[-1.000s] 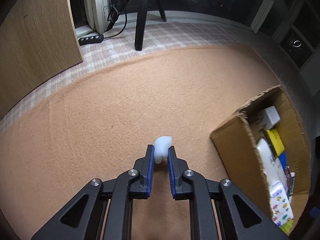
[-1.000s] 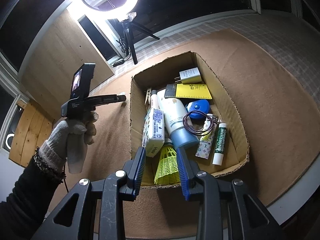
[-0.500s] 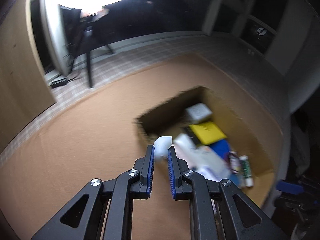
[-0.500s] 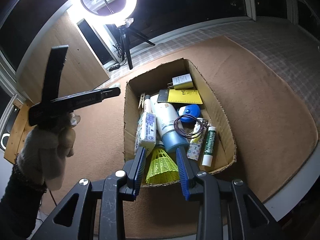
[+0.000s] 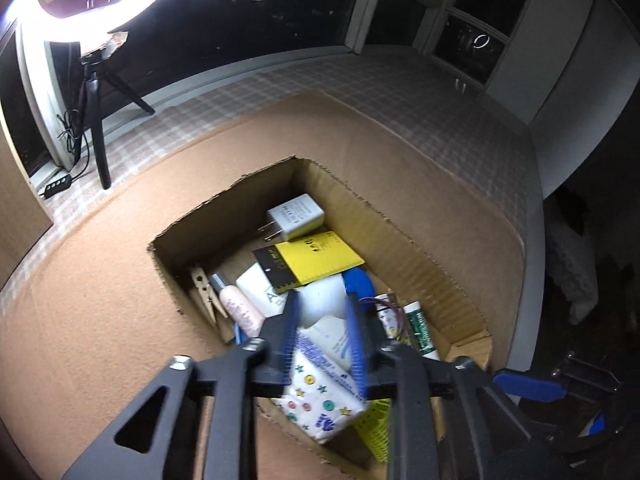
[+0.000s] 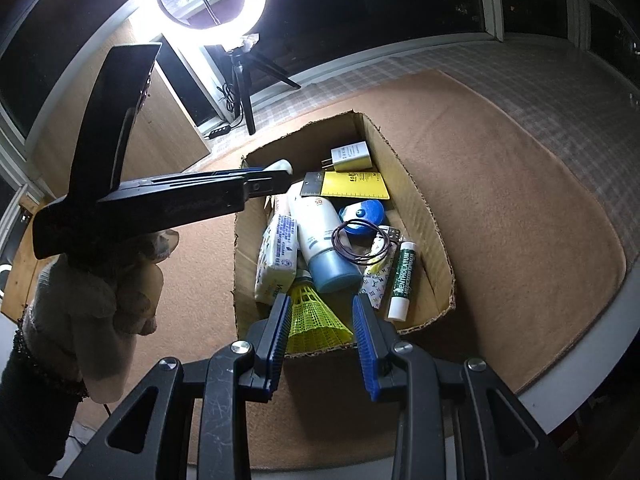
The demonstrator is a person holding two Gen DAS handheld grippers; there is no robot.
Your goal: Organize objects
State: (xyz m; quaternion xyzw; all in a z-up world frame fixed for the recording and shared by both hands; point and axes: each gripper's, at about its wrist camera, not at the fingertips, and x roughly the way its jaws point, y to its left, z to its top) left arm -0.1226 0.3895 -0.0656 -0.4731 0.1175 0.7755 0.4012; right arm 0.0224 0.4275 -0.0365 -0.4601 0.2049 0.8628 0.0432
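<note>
My left gripper [image 5: 320, 308], fingers now spread with the small white object [image 5: 322, 300] loose between them, hangs mid-frame over the cardboard box [image 5: 420, 236], while my right gripper [image 6: 320, 308] gapes empty.

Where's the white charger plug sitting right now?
The white charger plug lies in the far corner of the cardboard box, just beyond the yellow notepad; the left wrist view shows it too.
</note>
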